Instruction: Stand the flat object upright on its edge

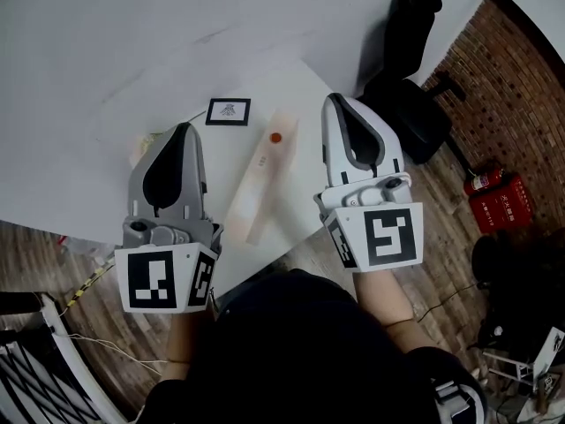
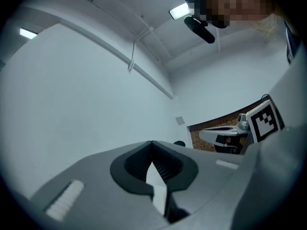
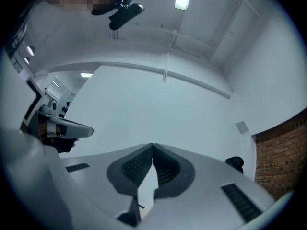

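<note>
The flat object [image 1: 263, 179] is a long, narrow slab in a pale cream tone, smooth-faced, with a small round red button near its far end. It lies flat on the white matte surface [image 1: 106, 51], between the two claws and touching neither. The left claw [image 1: 184, 128] is shut with nothing in it, its grey plastic shells tapering to a single point. Inside them the dark ribbed pads [image 2: 166, 168] meet along a thin seam. The right claw [image 1: 334, 99] is likewise closed and empty, its grooved black pads [image 3: 135, 167] pressed tip to tip. Both are glossy and rounded, and each carries a white cube printed with black square markers at the hand end. Just beyond the slab's far end lies a small square card [image 1: 228, 111] with a black border. Past the surface's right edge stands a black office chair [image 1: 408, 69] on wood-plank flooring, with a red box [image 1: 500, 199] further right.
</note>
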